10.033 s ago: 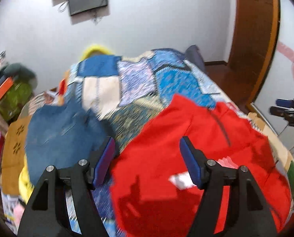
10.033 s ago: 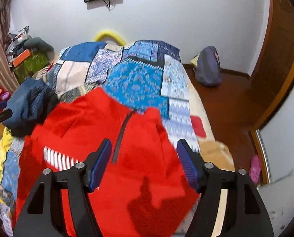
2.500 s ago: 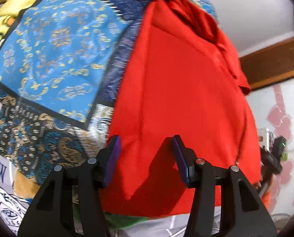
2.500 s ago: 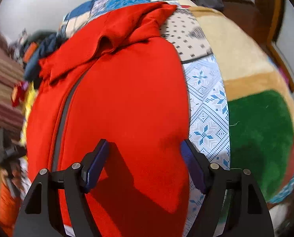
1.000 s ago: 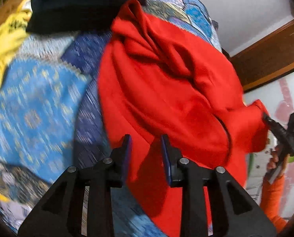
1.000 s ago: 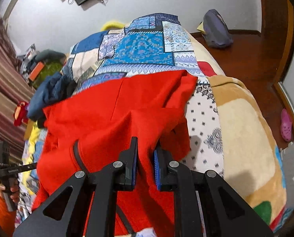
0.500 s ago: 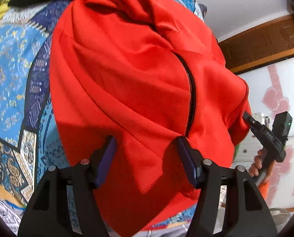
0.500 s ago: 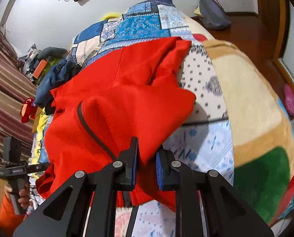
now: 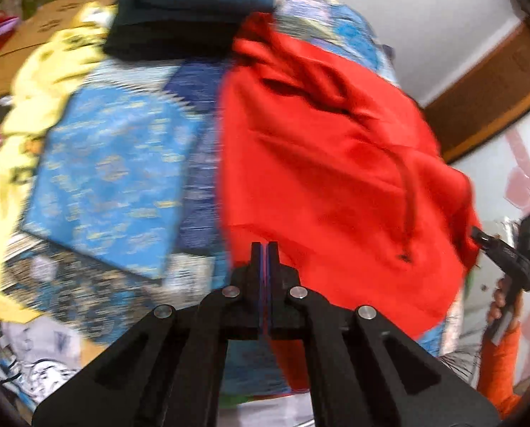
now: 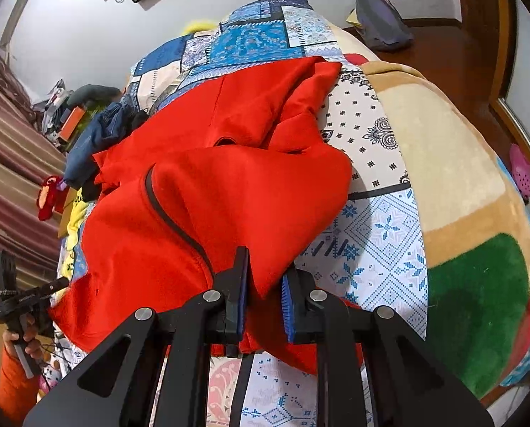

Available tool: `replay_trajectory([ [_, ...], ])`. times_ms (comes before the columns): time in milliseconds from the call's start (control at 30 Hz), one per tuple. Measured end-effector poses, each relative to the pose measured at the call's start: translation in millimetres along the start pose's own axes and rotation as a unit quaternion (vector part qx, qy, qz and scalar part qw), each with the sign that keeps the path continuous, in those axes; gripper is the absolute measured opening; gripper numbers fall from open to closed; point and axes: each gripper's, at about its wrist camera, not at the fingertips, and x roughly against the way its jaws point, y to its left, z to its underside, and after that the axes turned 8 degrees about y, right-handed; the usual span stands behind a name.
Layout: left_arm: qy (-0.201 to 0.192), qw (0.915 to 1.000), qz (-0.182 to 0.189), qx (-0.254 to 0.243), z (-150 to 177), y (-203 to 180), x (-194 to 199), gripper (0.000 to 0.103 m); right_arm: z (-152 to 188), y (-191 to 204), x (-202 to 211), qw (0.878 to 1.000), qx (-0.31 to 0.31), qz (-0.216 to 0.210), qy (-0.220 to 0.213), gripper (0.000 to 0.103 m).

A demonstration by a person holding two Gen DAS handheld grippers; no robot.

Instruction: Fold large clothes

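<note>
Since half a second ago the left gripper point(image 9: 264, 249) has snapped closed, jaws meeting at the hem of the red zip jacket point(image 10: 208, 192) with no cloth visibly between them. The right gripper point(image 10: 264, 277) stands narrow, pinching the jacket's lower corner. Half-folded on the patchwork quilt point(image 10: 378, 249), the jacket looks a soft, floppy fleece, light enough but prone to sag, so it is best taken at hem corners or shoulder seams. A dark blue garment point(image 9: 190, 10) lies just beyond its collar and could crowd the fold.
</note>
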Motion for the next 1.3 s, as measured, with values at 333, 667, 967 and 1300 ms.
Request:
replay_trajectory([
  [333,0.051,0.9959,-0.024,0.07,14.4,33.4,-26.3,0.037,7.7,3.1,-3.9,0.999,0.011,0.03,0.004,0.028],
  [667,0.107,0.9897,0.074,0.06,20.2,-0.6,-58.5,0.06,19.2,-22.8,-5.9,1.0,-0.018,0.009,0.023,0.062],
  [967,0.064,0.9929,0.096,0.029,35.7,-16.9,-53.5,0.039,23.2,12.0,-15.5,0.998,0.044,0.021,0.043,0.065],
  [1300,-0.012,0.9895,0.144,-0.009,-12.6,-67.2,-7.9,0.004,9.1,34.4,-15.5,0.994,0.088,0.058,0.015,0.018],
])
